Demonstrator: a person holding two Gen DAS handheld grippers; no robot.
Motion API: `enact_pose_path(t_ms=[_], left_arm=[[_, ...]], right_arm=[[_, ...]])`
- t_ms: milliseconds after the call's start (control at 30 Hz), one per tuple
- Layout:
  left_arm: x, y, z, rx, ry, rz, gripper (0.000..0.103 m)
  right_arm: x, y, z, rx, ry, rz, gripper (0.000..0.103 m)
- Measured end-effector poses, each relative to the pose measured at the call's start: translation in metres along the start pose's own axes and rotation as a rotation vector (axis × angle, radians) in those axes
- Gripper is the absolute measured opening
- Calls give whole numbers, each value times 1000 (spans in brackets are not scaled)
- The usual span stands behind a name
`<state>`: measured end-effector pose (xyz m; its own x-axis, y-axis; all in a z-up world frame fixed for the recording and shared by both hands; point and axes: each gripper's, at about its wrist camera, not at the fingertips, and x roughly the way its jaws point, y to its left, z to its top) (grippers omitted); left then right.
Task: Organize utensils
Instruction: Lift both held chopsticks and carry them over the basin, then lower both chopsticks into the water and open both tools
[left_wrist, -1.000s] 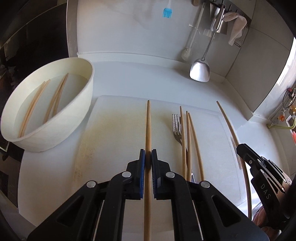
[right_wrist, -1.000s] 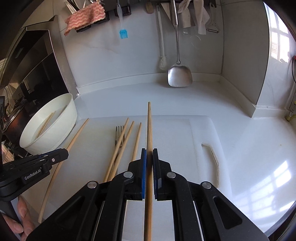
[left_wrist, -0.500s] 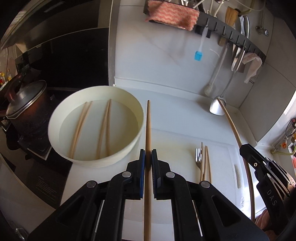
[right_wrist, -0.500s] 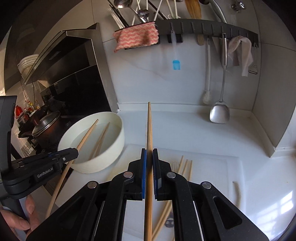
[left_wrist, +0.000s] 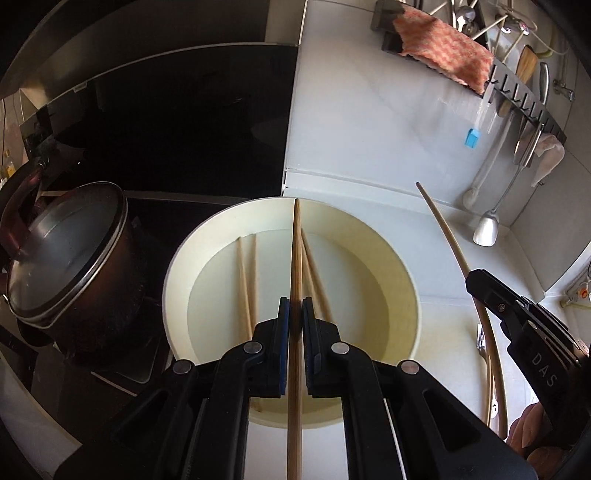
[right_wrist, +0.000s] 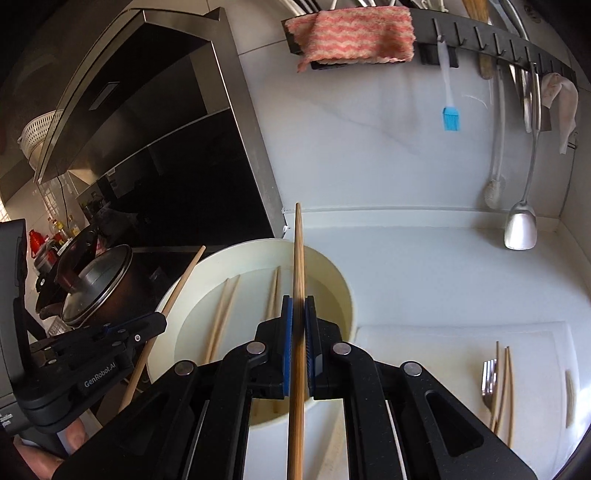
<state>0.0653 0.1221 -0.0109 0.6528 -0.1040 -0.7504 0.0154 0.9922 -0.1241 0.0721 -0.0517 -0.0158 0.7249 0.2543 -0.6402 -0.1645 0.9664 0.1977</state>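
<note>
My left gripper (left_wrist: 295, 306) is shut on a wooden chopstick (left_wrist: 295, 258) that points over the cream bowl (left_wrist: 402, 291). Several chopsticks (left_wrist: 245, 288) lie in the water inside that bowl. My right gripper (right_wrist: 299, 306) is shut on a second chopstick (right_wrist: 298, 254), also above the bowl (right_wrist: 343, 291), with its tip past the far rim. The right gripper and its chopstick (left_wrist: 448, 240) show at the right of the left wrist view. In the right wrist view the left gripper (right_wrist: 159, 321) and its chopstick (right_wrist: 181, 280) sit at the left. A fork (right_wrist: 489, 380) and two chopsticks (right_wrist: 504, 387) lie on the white cutting board (right_wrist: 424, 343).
A dark pot with a glass lid (left_wrist: 62, 254) stands on the black stove left of the bowl. A wall rail holds a pink cloth (right_wrist: 351, 29), a blue brush (right_wrist: 450, 114), a steel spatula (right_wrist: 521, 225) and other tools. A person's fingers (right_wrist: 70, 439) hold the left gripper.
Both grippers have swung left and up from the cutting board to above the bowl, each still shut on its chopstick. The fork and other chopsticks stayed on the board.
</note>
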Motion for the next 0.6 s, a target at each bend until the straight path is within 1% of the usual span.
enact_pose_path(t_ms=[133, 267, 467, 600], left_arm=[[21, 23, 6, -7, 31, -8, 7], [39, 36, 9, -24, 61, -18, 8], [61, 43, 10, -45, 93, -15, 8], [78, 41, 11, -46, 126, -7, 8]], right_arm=[[30, 21, 5, 16, 37, 19, 6], [57, 32, 9, 14, 77, 25, 6], [96, 33, 9, 29, 159, 38, 6], [115, 30, 10, 45, 209, 43, 6]])
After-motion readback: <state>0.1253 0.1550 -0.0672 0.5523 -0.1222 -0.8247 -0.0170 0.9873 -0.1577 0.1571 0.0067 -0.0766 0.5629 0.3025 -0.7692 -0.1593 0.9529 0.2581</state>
